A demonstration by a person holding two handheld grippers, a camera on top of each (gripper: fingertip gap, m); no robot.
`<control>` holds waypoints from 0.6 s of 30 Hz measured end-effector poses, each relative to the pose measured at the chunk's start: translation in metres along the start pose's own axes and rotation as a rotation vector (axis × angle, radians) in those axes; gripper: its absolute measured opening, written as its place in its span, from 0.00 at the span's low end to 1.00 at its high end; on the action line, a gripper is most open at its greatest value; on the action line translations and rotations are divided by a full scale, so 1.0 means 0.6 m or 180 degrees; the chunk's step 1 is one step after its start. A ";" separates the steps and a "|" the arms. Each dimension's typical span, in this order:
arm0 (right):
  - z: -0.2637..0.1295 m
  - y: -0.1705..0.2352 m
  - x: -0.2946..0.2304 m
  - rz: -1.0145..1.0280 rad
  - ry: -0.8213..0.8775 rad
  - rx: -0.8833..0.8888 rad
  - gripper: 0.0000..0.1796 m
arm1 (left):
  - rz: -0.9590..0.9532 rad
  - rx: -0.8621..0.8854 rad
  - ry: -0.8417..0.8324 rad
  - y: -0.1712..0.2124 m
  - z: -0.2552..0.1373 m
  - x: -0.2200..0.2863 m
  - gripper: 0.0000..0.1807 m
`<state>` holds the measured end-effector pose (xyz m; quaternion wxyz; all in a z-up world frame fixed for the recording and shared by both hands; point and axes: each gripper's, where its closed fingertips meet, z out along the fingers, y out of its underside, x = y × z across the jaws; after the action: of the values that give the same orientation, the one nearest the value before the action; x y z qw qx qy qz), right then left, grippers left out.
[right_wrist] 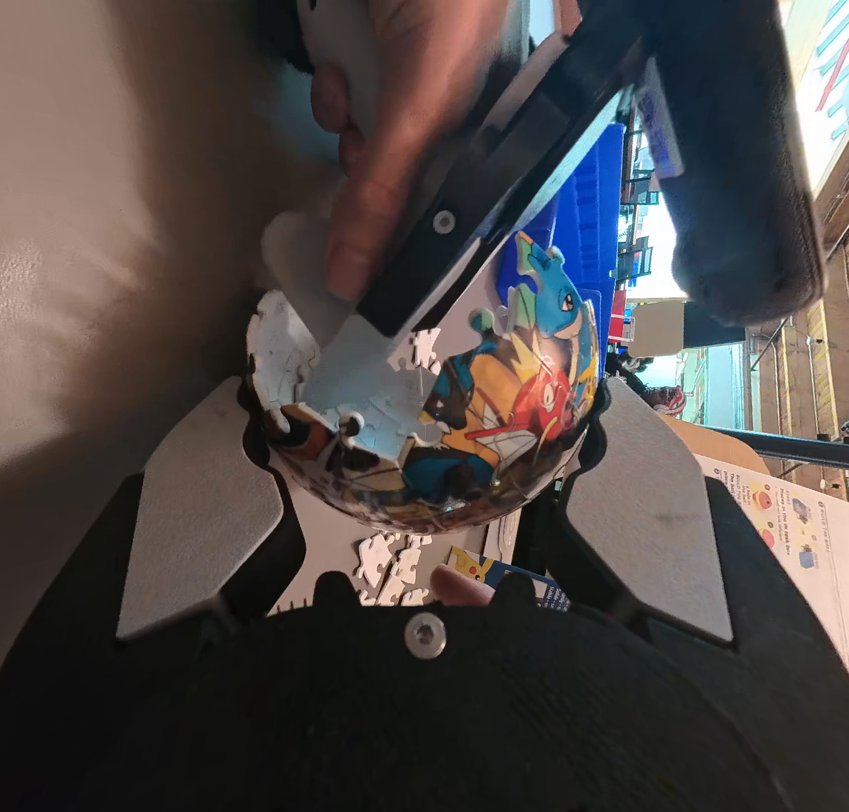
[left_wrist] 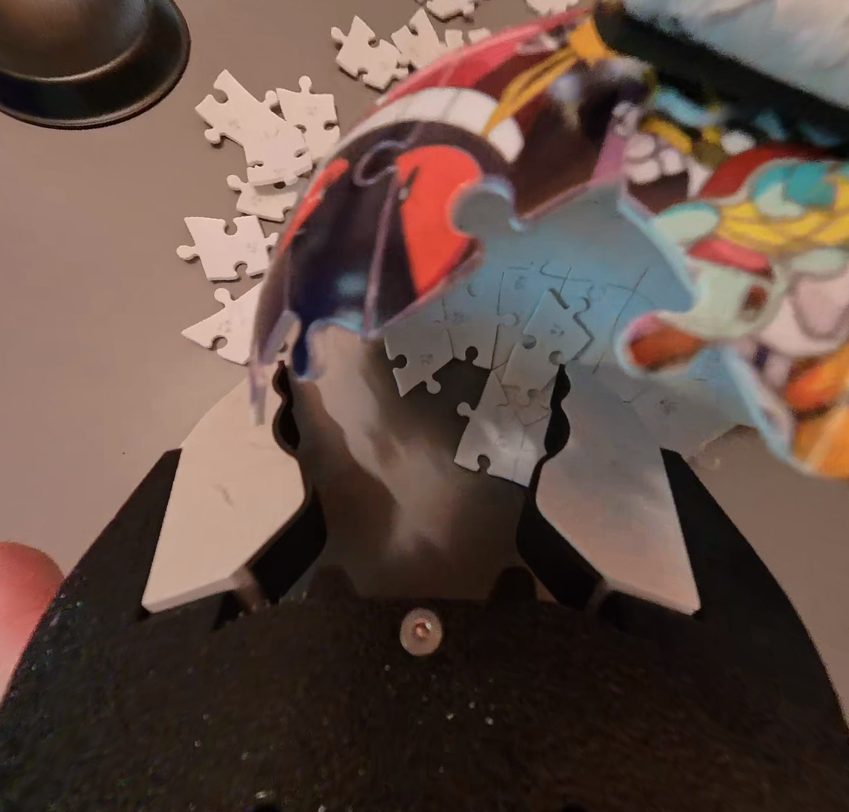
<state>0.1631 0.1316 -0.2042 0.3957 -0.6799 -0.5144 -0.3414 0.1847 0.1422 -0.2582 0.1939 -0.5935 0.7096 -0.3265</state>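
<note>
— Right gripper (right_wrist: pixel 427 427) clamps the half-built puzzle ball (right_wrist: pixel 459 445) between its fingers, off the table.
— Left gripper (left_wrist: pixel 420 404)?
— Spread wide, reaching into the shell — empty. Loose white pieces (left_wrist: pixel 257 147) lie beyond.

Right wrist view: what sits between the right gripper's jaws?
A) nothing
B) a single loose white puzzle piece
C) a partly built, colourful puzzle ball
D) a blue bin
C: the partly built puzzle ball, printed with cartoon figures, is clamped between the right gripper jaws, with the left gripper reaching into its open top.
</note>
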 end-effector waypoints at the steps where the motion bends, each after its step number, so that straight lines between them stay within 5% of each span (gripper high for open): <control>1: 0.000 0.000 0.000 0.0003 0.0000 0.0004 0.74 | 0.0060 -0.0033 -0.0041 0.001 0.002 -0.001 0.58; 18: 0.003 0.003 0.003 -0.0018 0.0051 0.0025 0.72 | 0.0090 0.0047 -0.0401 -0.010 -0.025 -0.048 0.59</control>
<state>0.1651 0.1334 -0.2039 0.4014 -0.6742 -0.5145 -0.3459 0.1855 0.1729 -0.2466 0.2473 -0.6013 0.7019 -0.2909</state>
